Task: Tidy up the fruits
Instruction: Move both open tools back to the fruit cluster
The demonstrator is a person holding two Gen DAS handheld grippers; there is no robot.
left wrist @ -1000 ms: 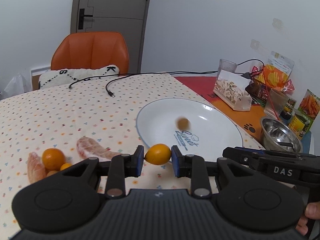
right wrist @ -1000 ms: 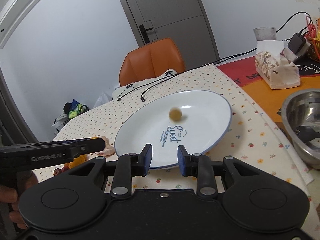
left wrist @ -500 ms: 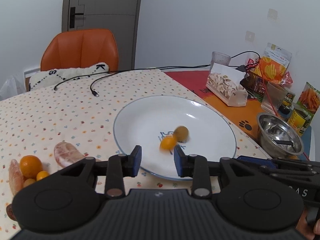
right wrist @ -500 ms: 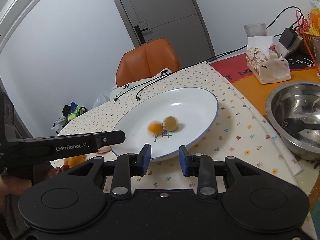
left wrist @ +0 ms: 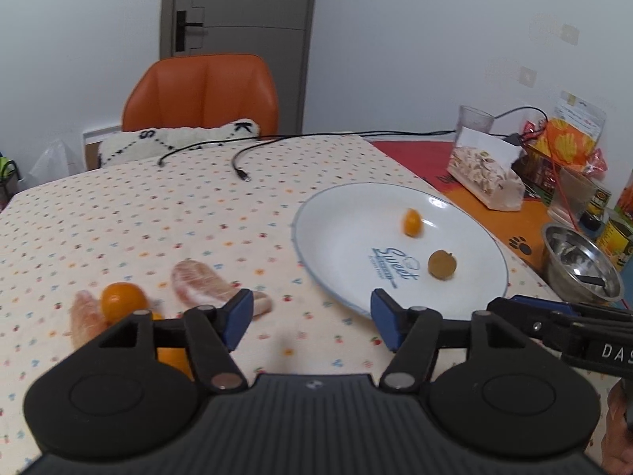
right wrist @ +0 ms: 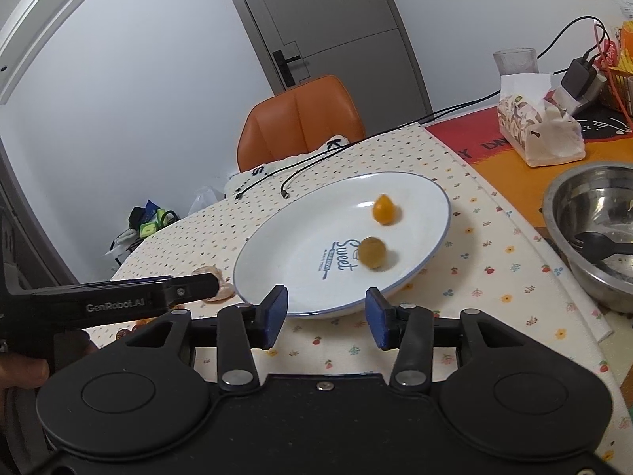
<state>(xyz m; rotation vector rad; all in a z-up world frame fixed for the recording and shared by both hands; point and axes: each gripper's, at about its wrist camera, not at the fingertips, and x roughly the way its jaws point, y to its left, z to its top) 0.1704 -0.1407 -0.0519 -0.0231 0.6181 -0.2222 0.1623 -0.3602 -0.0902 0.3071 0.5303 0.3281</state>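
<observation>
A white plate (left wrist: 340,233) (right wrist: 419,198) printed "Sweet" holds an orange kumquat (left wrist: 412,222) (right wrist: 384,209) at its far side and a brownish round fruit (left wrist: 442,264) (right wrist: 372,252) nearer me. My left gripper (left wrist: 308,318) is open and holds nothing, hanging over the dotted tablecloth just left of the plate's near rim. An orange (left wrist: 122,299), a smaller orange fruit (left wrist: 174,358) half hidden behind the left finger, and pink pomelo segments (left wrist: 205,285) lie on the cloth to its left. Also open with nothing in it, my right gripper (right wrist: 325,318) sits at the plate's near rim.
A steel bowl (left wrist: 577,267) (right wrist: 593,229) with a black utensil stands right of the plate. A tissue pack (left wrist: 486,174) (right wrist: 538,126), a glass (left wrist: 474,120), snack bags and cans crowd the far right. Cables (left wrist: 241,166) and an orange chair (left wrist: 201,91) lie beyond.
My left gripper opened and let the kumquat go; it rolled across the plate to the far side. The left gripper then drew back left. The right gripper opened a little wider.
</observation>
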